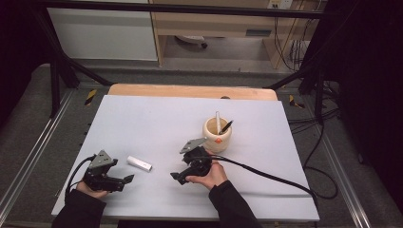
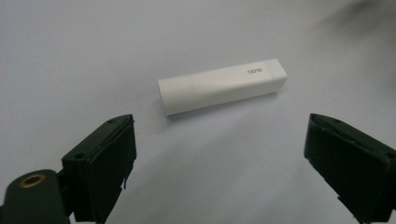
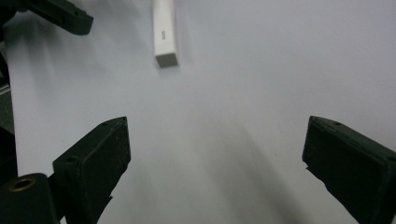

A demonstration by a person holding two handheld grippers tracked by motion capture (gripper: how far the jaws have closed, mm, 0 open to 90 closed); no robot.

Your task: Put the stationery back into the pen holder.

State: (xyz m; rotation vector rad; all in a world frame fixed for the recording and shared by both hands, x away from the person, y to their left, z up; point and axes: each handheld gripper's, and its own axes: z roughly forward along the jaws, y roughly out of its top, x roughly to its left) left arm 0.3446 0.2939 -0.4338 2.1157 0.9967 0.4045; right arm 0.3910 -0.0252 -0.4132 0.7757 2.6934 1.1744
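A: Start nearest. What are the tools doing?

B: The left gripper (image 1: 124, 180) sits low at the near left of the white table (image 1: 142, 118), jaws spread wide with nothing between them. The right gripper (image 1: 177, 176) is near the middle, jaws also wide and empty, pointed leftward.

A: And the thing they're both aimed at?

B: A small white rectangular stick (image 2: 222, 86), lying flat on the table between the two grippers, just ahead of the left one. It looks like a capped plastic case with a seam partway along and tiny print near one end.

A: How would it handle?

B: My guess is light, rigid, and rather slick, with smooth matte plastic and squared edges. Grip it across the two long flat sides near the middle; pinched at an end, it could pivot or skid on the smooth tabletop.

A: Farther back?

B: A cream ceramic-looking cup (image 1: 217, 135) with a small orange mark, holding a black pen (image 1: 225, 127) and a white stick-like item, well apart from the case
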